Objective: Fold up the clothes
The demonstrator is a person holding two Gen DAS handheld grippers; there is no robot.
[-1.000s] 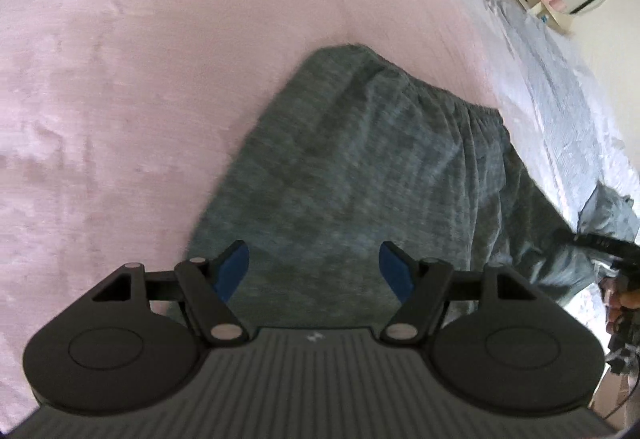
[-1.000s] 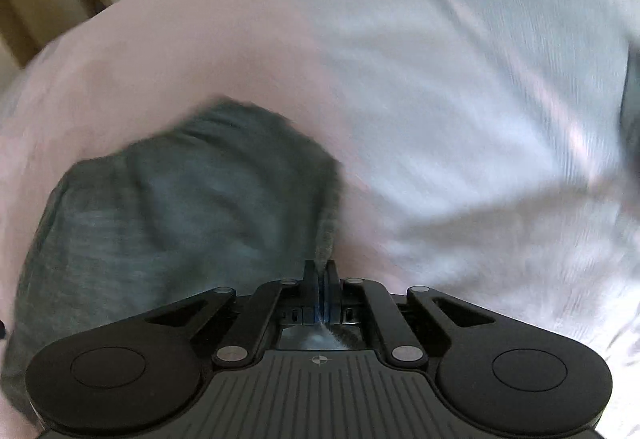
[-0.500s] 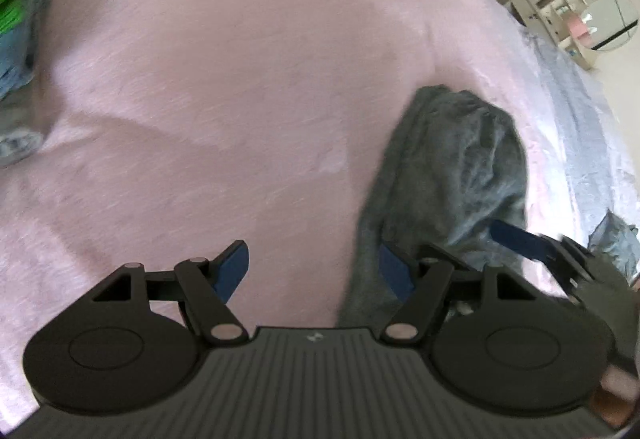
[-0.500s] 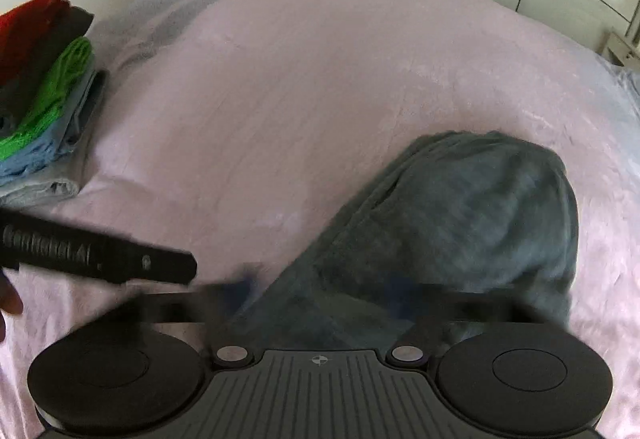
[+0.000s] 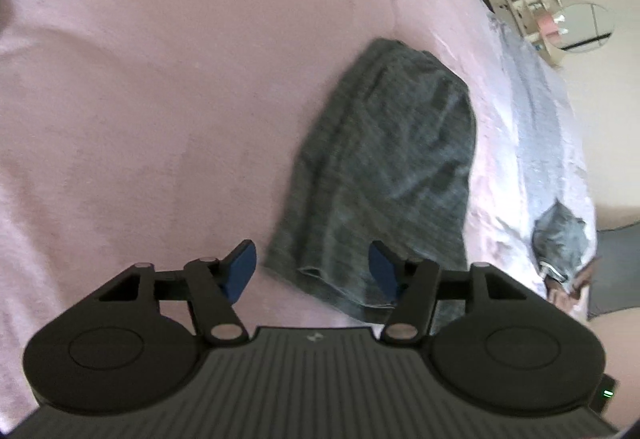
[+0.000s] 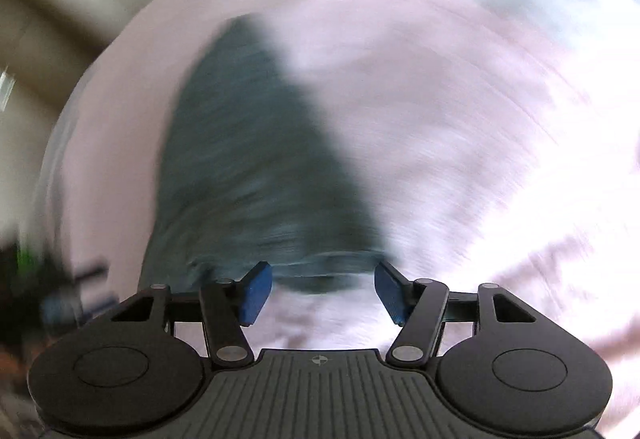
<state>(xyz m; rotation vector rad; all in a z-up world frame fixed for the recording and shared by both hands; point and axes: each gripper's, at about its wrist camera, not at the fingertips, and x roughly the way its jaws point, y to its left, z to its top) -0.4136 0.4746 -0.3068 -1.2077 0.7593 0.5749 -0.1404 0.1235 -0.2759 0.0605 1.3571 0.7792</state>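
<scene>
So the biggest thing here is the pink blanket (image 5: 160, 99), which fills almost everything ahead of both claws. Lying on it is the grey garment (image 5: 384, 167), folded down into a long narrow strip that runs away from the left gripper (image 5: 314, 265), starting right between its fingertips and stretching up and a bit to the right of them.

The left gripper's jaws are partly spread and closing. The near hem of the garment sits in the gap between the blue pads (image 5: 242, 265), closer to the right-hand one, but they don't look like they're pinching it; the cloth just lies flat on the blanket under them.

The right wrist view is super smeared, so details are rough. The right gripper (image 6: 320, 289) also has its jaws partway apart and closing. The grey garment (image 6: 256, 159) shows as a dark wedge straight ahead of it, with its wide near edge just past the tips. Whether that edge actually sits between the blue pads (image 6: 256, 293) can't be told through the blur; pink blanket shows in the gap nearest the camera.

Off to the right of the left claw, near the bed's edge, there's a smaller crumpled grey cloth (image 5: 560, 235), well apart from the folded one.
</scene>
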